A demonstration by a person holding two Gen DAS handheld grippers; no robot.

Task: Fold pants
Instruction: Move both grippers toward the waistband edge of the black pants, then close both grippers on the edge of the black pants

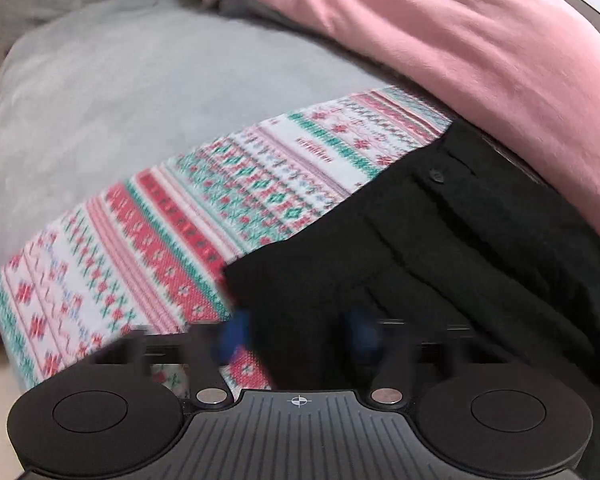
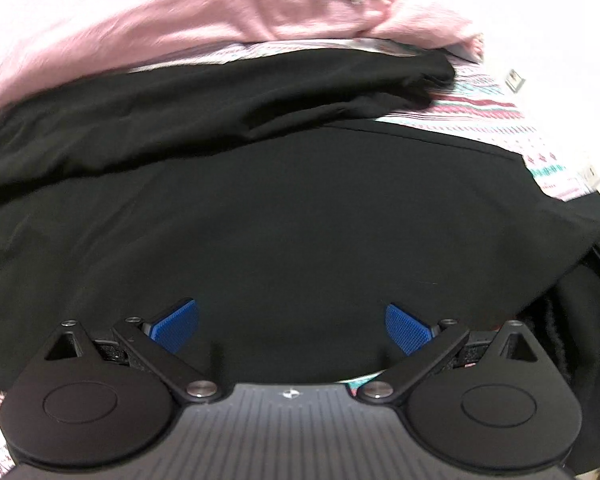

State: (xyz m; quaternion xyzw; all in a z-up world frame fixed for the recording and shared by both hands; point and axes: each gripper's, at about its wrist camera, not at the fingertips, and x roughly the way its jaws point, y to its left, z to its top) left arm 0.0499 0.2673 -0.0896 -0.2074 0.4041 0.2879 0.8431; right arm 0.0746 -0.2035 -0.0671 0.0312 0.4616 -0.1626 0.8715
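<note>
Blurred left gripper (image 1: pixel 298 336) pads over black pants (image 1: pixel 440 248) edge

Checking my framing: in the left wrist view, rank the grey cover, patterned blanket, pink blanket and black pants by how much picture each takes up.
1. grey cover
2. pink blanket, patterned blanket and black pants look alike; the pants lie nearest the camera, so I won't rank them.

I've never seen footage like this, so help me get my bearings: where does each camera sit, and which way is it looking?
Left wrist: on the left gripper, looking down at the black pants edge on a patterned blanket; only blurred fingers show.
Right wrist: on the right gripper, looking down over the pants' middle; blue pads apart.
Shared: pants, patterned blanket, pink blanket.
</note>
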